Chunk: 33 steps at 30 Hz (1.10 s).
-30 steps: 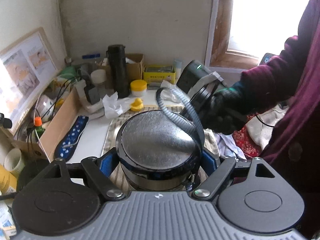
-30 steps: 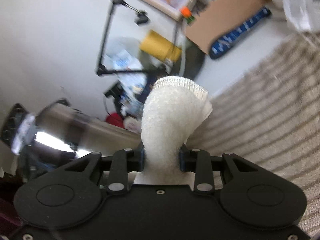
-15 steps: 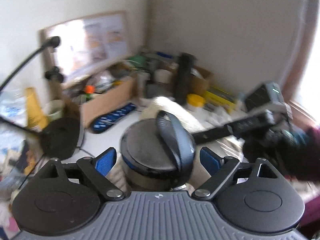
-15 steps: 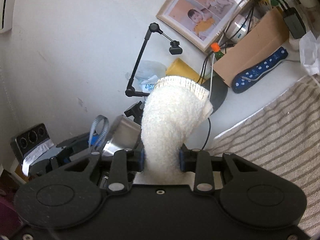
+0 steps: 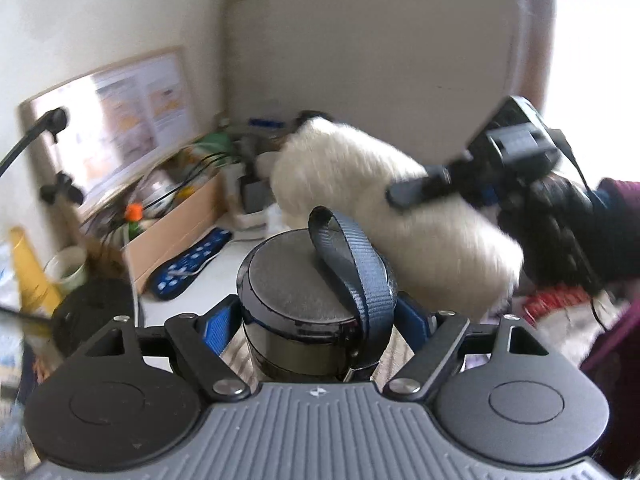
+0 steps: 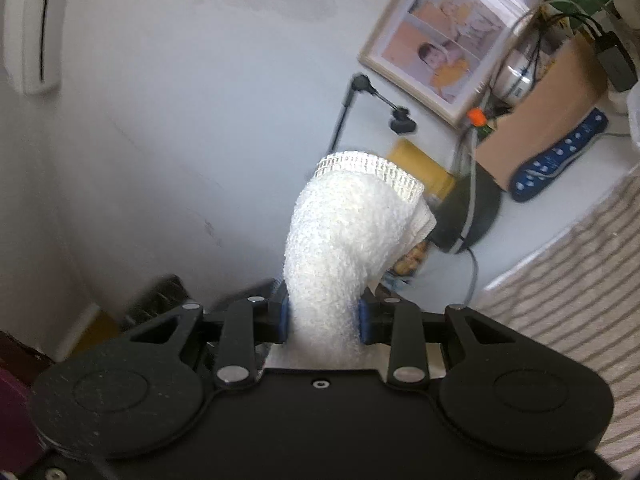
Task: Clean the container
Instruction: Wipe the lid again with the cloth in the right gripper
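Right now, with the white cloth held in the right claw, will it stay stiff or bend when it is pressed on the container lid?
The white cloth probably bends easily: its free end already curls over above the right claw. It looks fluffy and light, so it should squash against the container lid and grip rather than slide.

Pale plaster walls [image 5: 360, 40] meet in a corner, with a bright window [image 5: 596, 60] to the right. A framed photo collage [image 6: 452, 28] leans against the wall above a cluttered white tabletop [image 6: 552, 216]. A striped cloth [image 6: 580, 280] covers part of it.
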### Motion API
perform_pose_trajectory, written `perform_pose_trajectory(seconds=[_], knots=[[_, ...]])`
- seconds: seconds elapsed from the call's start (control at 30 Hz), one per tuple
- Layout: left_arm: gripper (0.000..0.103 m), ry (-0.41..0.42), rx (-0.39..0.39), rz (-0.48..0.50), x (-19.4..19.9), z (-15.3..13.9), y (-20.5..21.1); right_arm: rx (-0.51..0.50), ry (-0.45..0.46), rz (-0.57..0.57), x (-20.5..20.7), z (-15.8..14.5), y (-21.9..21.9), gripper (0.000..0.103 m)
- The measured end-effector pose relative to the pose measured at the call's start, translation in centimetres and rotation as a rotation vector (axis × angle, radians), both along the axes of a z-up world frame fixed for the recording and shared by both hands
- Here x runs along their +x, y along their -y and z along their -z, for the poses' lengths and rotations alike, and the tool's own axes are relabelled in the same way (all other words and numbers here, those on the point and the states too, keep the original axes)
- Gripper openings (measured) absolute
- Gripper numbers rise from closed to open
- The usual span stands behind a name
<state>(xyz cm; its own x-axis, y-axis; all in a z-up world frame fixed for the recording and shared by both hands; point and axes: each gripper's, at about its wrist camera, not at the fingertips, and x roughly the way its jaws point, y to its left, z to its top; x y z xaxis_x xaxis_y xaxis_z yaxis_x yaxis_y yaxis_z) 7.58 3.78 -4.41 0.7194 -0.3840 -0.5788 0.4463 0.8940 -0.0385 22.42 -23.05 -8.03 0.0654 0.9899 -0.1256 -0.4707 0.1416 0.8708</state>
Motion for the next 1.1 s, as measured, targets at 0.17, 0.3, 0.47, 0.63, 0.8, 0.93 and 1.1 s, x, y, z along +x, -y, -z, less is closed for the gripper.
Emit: perform_pose_trajectory(seconds=[0.17,0.3,0.47,0.63,0.8,0.93,1.1], knots=[[0.081,-0.004,0.015,0.05,0.3,0.0,0.1,0.01,-0.007,-0.005,0.4,0.2,-0.2,0.03],[0.081,-0.005,0.013,0.04,0.4,0.1,0.2,-0.013,-0.062,-0.001,0.6,2.6,-0.2,0.03],[0.081,-0.019,0.02,0.027,0.5,0.0,0.1,-0.028,-0.148,-0.008,0.9,5.9,-0.4,0.03],[0.081,-0.034,0.029,0.015,0.7,-0.2,0.2,-0.046,-0.187,-0.031,1.6,8.2,-0.9,0.03],[0.081,-0.042,0.04,0.005,0.5,-0.4,0.4,-0.097,-0.222,-0.041,1.6,11.0,-1.2,0.03],[0.081,-0.041,0.047,0.012,0.4,-0.4,0.4,-0.157,-0.232,-0.045,1.3,13.0,-1.5,0.03],[0.081,-0.042,0.049,0.031,0.5,-0.4,0.1,-0.259,-0.19,-0.073,0.9,14.4,-2.0,0.03]])
